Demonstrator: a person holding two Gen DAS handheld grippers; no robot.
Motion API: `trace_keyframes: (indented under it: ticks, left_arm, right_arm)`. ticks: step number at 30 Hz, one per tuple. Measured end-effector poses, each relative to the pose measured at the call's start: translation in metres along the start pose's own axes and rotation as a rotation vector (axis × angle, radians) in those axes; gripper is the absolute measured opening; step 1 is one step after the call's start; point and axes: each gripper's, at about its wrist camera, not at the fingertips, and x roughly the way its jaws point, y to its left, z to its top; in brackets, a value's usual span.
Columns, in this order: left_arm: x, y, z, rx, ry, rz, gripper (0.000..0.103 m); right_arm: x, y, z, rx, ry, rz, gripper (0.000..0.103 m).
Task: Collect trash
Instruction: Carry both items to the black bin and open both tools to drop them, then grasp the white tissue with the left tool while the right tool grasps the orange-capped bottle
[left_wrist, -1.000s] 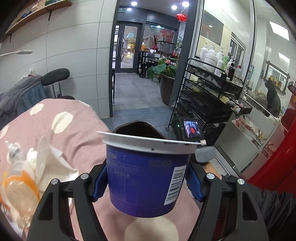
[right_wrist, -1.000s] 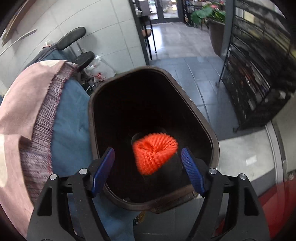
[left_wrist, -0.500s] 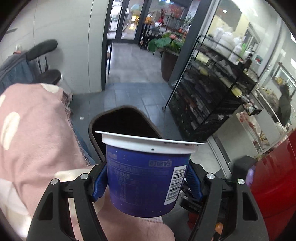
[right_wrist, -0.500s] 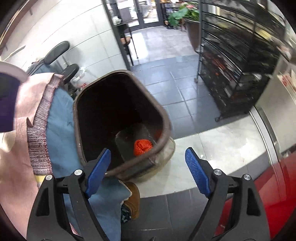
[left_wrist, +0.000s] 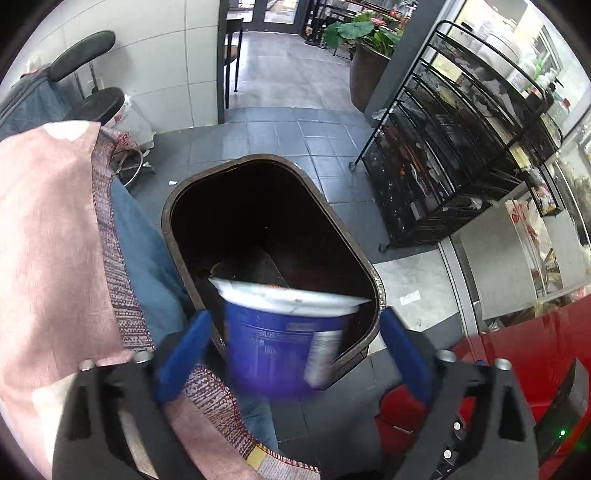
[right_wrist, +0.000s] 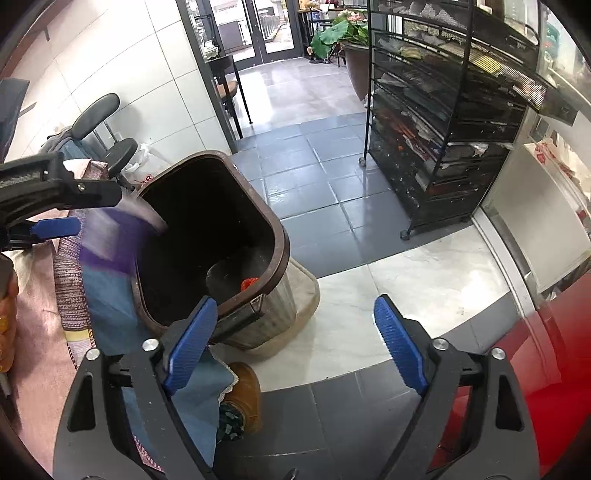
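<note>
Tiles of grey floor lie past the brown bin. Left tongs are opening, the blue cup loose between them above the bin. Right tongs, opening wider, hold nothing.

A blurred blue yogurt cup with white foil lid sits low centre, over the near rim of the dark brown bin, which holds something orange.

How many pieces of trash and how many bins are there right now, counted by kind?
Blue cups: 1
Orange-red ribbed pieces already in the bin: 1
Brown bins: 1
Total: 3
</note>
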Motion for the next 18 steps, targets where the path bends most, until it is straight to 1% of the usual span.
trace_keyframes:
  ticks: [4, 6, 8, 9, 14, 16, 18]
  left_arm:
    - [-0.009, 0.001, -0.004, 0.013, -0.026, -0.007, 0.094]
    - [-0.019, 0.000, -0.008, 0.034, -0.054, 0.002, 0.094]
    - [-0.031, -0.003, -0.013, 0.056, -0.090, 0.008, 0.097]
    - [-0.038, -0.002, -0.017, 0.061, -0.110, 0.005, 0.097]
    - [-0.083, 0.002, -0.047, 0.066, -0.207, -0.059, 0.097]
    - [-0.105, 0.003, -0.063, 0.091, -0.263, -0.053, 0.097]
    - [-0.123, 0.004, -0.079, 0.119, -0.310, -0.023, 0.098]
  right_arm:
    - [0.002, 0.000, 0.001, 0.002, 0.007, -0.003, 0.087]
    - [0.000, 0.003, 0.001, -0.001, 0.005, -0.002, 0.087]
    - [-0.002, 0.004, 0.001, -0.007, 0.001, -0.001, 0.087]
    - [-0.004, 0.005, 0.001, -0.011, -0.002, -0.002, 0.087]
    - [-0.018, 0.016, 0.000, -0.026, -0.031, 0.011, 0.088]
    - [-0.026, 0.023, -0.001, -0.036, -0.043, 0.029, 0.088]
    - [-0.033, 0.032, -0.003, -0.052, -0.052, 0.049, 0.088]
